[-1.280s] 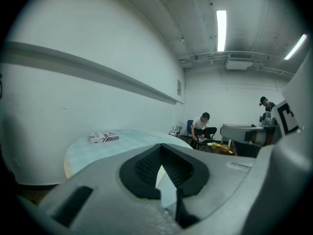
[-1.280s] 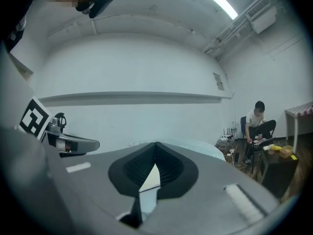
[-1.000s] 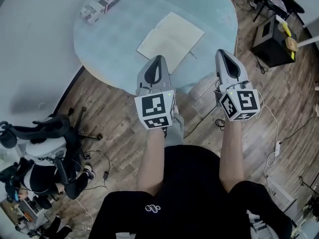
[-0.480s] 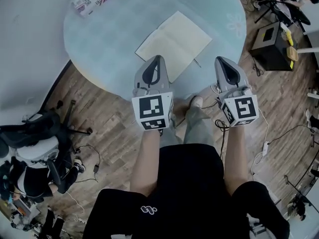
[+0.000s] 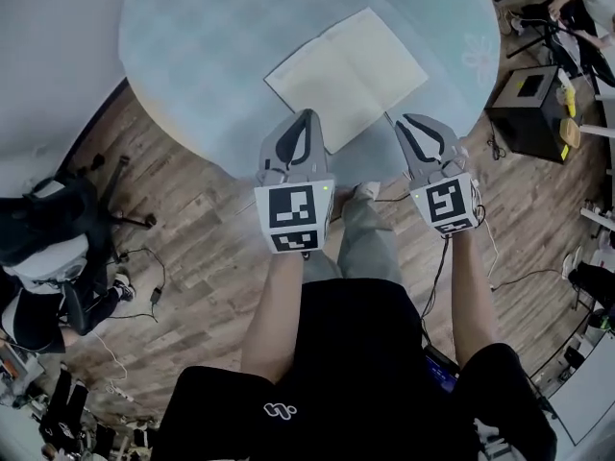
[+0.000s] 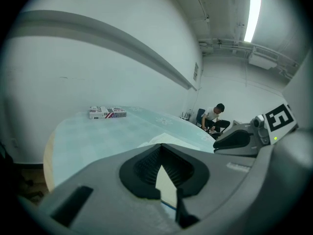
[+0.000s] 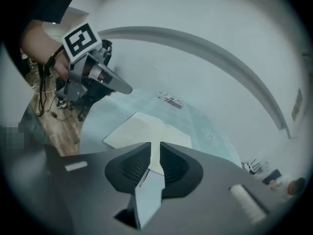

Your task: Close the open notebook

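Head view: open notebook [image 5: 346,77] flat on bench [image 5: 202,56], near edge.
Left tongs [image 5: 306,115]: tips together, empty, over its near edge.
Right tongs [image 5: 411,121]: narrow, opening, empty; probably readying to catch the right cover.

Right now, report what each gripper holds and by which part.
Nothing is held. The left gripper is shut and empty; the right gripper is opening its jaws, nothing between them. The notebook lies open, untouched.

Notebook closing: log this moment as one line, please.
notebook: open, flat on table | left gripper: shut, empty | right gripper: jaws opening, empty | step: notebook not yet closed
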`<state>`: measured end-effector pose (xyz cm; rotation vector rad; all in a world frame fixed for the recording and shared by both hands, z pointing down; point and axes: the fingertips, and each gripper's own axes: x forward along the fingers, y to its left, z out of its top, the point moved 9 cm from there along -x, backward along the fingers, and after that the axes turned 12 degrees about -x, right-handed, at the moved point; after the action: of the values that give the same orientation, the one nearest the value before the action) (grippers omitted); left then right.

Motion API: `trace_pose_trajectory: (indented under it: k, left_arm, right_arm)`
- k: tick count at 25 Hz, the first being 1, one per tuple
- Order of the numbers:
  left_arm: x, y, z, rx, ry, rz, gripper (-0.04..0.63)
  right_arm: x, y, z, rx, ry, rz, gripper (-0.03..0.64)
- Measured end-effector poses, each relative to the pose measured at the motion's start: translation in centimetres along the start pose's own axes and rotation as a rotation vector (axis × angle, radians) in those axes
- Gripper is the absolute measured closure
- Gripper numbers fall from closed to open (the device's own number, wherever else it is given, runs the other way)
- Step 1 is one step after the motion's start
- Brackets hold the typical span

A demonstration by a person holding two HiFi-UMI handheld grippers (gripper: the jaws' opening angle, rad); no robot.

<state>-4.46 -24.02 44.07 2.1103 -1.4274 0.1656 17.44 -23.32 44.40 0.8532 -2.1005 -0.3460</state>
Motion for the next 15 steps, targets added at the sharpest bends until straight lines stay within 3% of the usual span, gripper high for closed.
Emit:
trace_pose_trajectory:
  k: [8, 15]
  left_arm:
    - [-0.3, 1.4, -2.4, -0.047, 0.015, 0.064, 0.592]
    - [-0.8, 2.1, -3.7, -0.078, 0.020, 0.099, 0.592]
  right_arm:
    - [4.3, 2.8, -1.4, -0.376, 0.113, 0.158, 0.506]
    - [7.0, 4.8, -2.4, -0.720, 0.164, 0.206, 0.478]
